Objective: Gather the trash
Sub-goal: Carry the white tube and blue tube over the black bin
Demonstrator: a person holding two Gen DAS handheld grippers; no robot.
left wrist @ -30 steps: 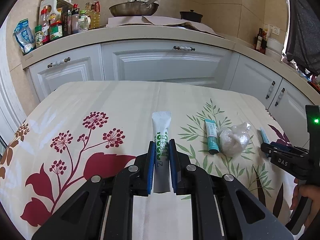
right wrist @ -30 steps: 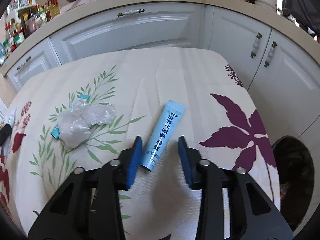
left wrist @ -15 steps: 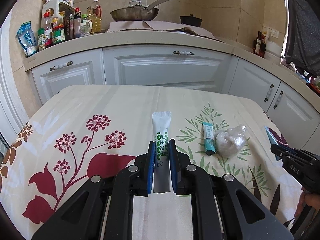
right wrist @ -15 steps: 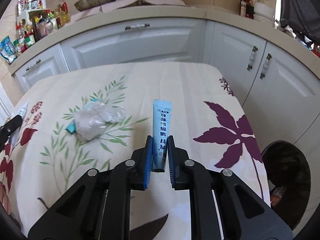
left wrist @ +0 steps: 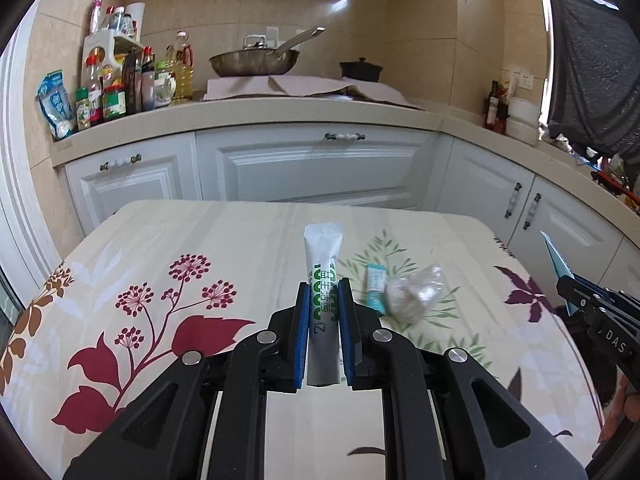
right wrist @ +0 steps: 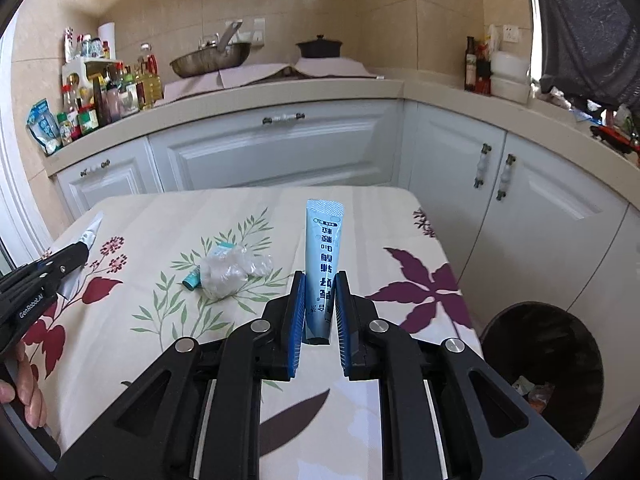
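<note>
My left gripper [left wrist: 323,300] is shut on a white and green tube [left wrist: 322,264] and holds it above the floral tablecloth [left wrist: 140,256]. My right gripper [right wrist: 319,292] is shut on a light blue tube [right wrist: 323,248], lifted above the table. A small teal tube [left wrist: 375,288] and a crumpled clear plastic wad [left wrist: 412,294] lie on the cloth between the grippers; both also show in the right wrist view, the wad [right wrist: 228,268] over the teal tube [right wrist: 192,278]. A black trash bin [right wrist: 548,376] stands on the floor to the right of the table.
White kitchen cabinets [left wrist: 312,164] and a counter with bottles [left wrist: 120,84], a pan [left wrist: 256,62] and a dark pot [left wrist: 360,69] run behind the table. The right gripper body [left wrist: 600,320] shows at the right edge of the left wrist view.
My right gripper has closed on the light blue tube and lifted it off the cloth. Both grippers have risen and pulled back from the table, each holding its tube.
</note>
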